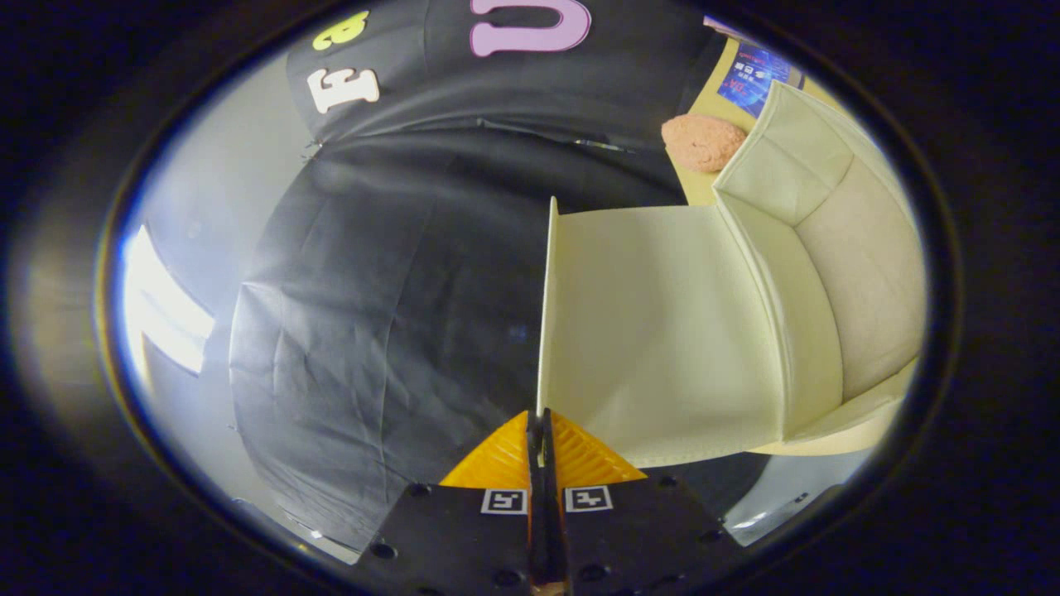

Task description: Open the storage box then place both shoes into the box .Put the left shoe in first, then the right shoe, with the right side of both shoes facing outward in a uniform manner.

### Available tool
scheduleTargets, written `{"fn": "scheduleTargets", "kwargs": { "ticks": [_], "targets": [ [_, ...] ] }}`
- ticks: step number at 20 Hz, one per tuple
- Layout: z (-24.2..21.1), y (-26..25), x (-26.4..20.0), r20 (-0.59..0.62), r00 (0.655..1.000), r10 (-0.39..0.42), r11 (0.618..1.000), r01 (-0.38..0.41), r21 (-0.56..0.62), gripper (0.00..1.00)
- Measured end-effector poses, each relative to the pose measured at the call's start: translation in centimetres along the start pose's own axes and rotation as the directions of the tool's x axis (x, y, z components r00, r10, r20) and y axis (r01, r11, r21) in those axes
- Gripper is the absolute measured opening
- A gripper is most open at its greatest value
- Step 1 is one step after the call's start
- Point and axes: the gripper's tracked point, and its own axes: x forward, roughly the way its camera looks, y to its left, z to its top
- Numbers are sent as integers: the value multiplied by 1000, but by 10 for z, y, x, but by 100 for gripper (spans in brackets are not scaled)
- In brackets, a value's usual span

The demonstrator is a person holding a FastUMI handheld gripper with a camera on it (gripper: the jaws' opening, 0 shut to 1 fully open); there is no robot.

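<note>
My gripper (540, 424) is shut on the thin edge of the cream storage box's lid (662, 331). The lid stands swung up and away from the box, seen almost edge-on just ahead of the fingers. Beyond the lid, the box's open inside (861, 273) shows pale fabric walls with nothing visible in it. A pink fuzzy object (702, 141), possibly a shoe, lies on the yellow table (704, 186) past the box. Its shape is too partial to tell which shoe it is.
The black cloth wall (373, 314) of the booth hangs on the other side of the lid from the box. A blue printed card (752, 79) lies on the yellow table beyond the pink object. A bright light strip (161, 306) glares beyond the cloth.
</note>
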Motion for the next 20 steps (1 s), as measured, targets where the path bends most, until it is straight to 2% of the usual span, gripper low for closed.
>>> {"fn": "scheduleTargets", "kwargs": {
  "ticks": [5,8,11,14,16,17,18,20],
  "targets": [
    [-12,-25,-1,-55,997,-60,997,58,-41,69],
    [-2,-36,-20,-15,994,-110,989,108,-104,97],
    [19,-52,-51,58,982,-180,966,188,-176,97],
    [49,-81,-99,163,946,-282,921,314,-229,98],
    [71,-106,-140,238,896,-374,870,428,-244,98],
    [84,-123,-163,289,854,-433,826,505,-252,98],
    [97,-140,-189,350,800,-487,768,583,-265,98],
    [126,-175,-238,451,670,-590,622,733,-276,99]
  ]
}}
